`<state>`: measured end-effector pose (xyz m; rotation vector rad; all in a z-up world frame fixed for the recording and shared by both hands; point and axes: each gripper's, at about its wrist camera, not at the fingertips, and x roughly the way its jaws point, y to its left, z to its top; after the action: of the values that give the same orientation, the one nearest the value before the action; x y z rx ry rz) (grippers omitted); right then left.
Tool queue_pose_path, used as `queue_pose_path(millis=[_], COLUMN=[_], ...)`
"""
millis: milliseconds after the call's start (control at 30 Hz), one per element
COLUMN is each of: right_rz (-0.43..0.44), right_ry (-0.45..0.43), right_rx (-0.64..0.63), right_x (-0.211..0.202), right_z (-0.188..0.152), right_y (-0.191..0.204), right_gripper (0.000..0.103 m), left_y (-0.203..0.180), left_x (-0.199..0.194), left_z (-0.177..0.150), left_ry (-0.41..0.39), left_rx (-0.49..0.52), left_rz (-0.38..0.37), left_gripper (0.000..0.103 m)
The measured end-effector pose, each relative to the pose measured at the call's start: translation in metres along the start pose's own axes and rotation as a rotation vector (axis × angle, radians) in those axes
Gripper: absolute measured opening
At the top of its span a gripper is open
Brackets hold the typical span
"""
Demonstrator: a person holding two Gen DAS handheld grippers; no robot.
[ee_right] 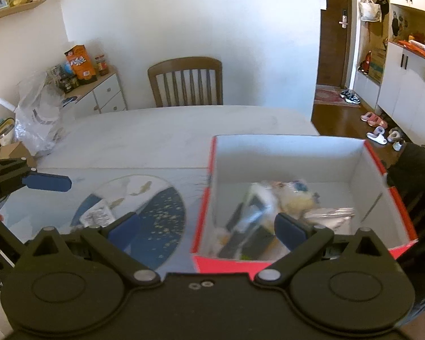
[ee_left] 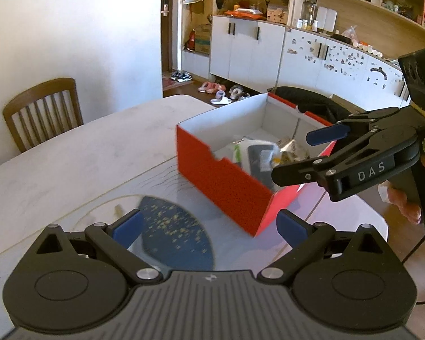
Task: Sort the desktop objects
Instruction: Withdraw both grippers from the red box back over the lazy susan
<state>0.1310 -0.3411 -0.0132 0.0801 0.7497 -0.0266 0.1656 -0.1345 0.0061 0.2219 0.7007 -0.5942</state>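
Left wrist view first: the left gripper (ee_left: 209, 226) hangs over the table with its jaws spread wide, nothing between the blue pads. Ahead, at about one o'clock from it, sits the red box (ee_left: 226, 187), white inside, already loaded with a blurred heap of sorted items (ee_left: 262, 157). The right gripper (ee_left: 300, 155) reaches in from three o'clock, hovering over the box's near corner, its jaws parted and empty as far as I can tell. Directly under the left jaws lies a round blue-and-gold graphic on the mat (ee_left: 175, 229).

Over to the right wrist view: the right gripper (ee_right: 208, 228) shows both pads well apart, holding nothing, straddling the box's (ee_right: 286, 147) left wall. At ten o'clock from it, on the mat, lies a small printed packet (ee_right: 97, 215), its long axis running roughly toward one o'clock. The left gripper (ee_right: 46, 182) pokes in at nine o'clock, just beside that packet. My call: the packet looks like the last loose thing, and both grippers sit near it.

The table (ee_right: 161, 130) is pale marble-look with a glossy mat; a wooden chair (ee_right: 185, 82) stands at twelve o'clock against a white wall.
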Motion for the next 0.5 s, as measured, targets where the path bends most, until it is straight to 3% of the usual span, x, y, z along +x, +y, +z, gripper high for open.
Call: queue_pose_path(millis=[500], right_rz=[-0.008], right_ry=[0.033], right_rx=[-0.011], right_x=[0.026], right_z=[-0.022], right_y=[0.074], right_gripper=[0.102], left_y=[0.044], left_x=[-0.042], left_z=[-0.054], left_ry=[-0.03], left_rx=[0.012], left_rz=[0.051], left_gripper=[0.101])
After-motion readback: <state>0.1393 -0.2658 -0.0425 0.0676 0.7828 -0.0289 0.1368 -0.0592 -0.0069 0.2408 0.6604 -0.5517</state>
